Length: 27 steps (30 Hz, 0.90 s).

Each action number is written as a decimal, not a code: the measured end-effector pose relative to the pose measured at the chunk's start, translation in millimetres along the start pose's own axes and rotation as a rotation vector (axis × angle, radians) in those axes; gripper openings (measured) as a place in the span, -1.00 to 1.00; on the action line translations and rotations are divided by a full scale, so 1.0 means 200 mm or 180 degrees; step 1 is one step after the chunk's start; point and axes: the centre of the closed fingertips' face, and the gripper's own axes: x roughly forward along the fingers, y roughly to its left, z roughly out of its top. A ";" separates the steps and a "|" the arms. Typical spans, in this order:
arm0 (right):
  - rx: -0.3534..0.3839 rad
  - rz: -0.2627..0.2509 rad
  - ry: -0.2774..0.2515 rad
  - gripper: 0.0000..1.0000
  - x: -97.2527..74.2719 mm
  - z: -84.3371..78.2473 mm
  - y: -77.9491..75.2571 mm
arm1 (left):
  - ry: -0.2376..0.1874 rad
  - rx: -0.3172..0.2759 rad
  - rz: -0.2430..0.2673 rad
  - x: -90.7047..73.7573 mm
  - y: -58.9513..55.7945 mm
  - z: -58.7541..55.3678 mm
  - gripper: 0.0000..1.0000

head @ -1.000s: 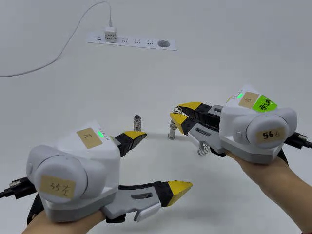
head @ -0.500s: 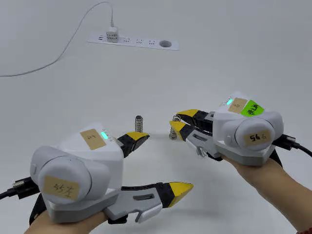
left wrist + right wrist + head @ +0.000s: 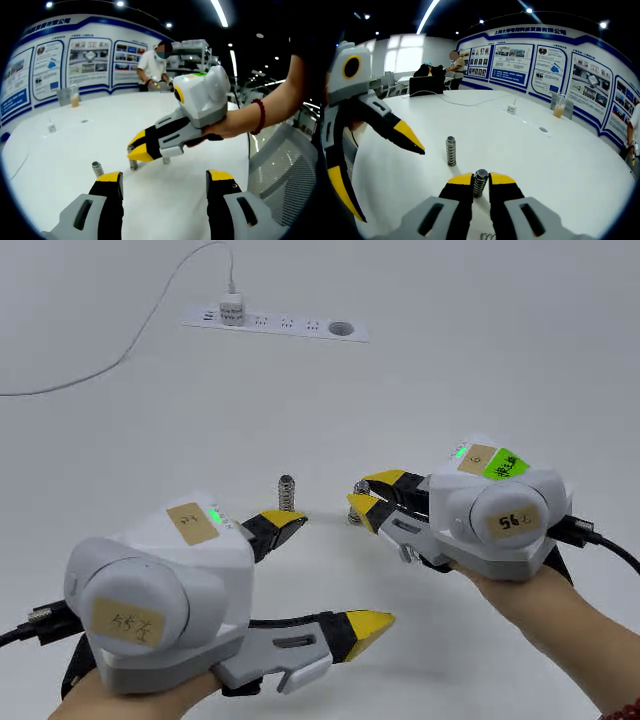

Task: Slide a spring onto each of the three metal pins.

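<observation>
As its own view shows, right gripper pinches spring.

A grey coiled spring stands upright on its pin, apart from the others. At its 3 o'clock in the head view, a second spring stands upright too, pinched between the yellow tips of the right gripper. A third spring sits at the second's 6 o'clock in the right gripper view, with just its top coils visible.
</observation>
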 end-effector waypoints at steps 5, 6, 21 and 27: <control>0.0080 0.0004 -0.0030 -0.61 -0.03 0.02 0.00 | 0.0002 0.0016 0.0047 0.00 0.01 0.00 0.36; 0.0095 -0.0009 -0.0036 -0.60 -0.04 0.03 0.00 | 0.0002 0.0012 0.0061 0.00 0.02 0.00 0.36; 0.0491 -0.0170 -0.0038 -0.19 -0.22 0.06 -0.07 | 0.0041 0.0057 0.0081 0.02 0.00 0.01 0.25; 0.0585 -0.0246 -0.0069 -0.10 -0.30 0.07 -0.10 | 0.0071 0.0025 0.0119 0.05 0.00 0.03 0.20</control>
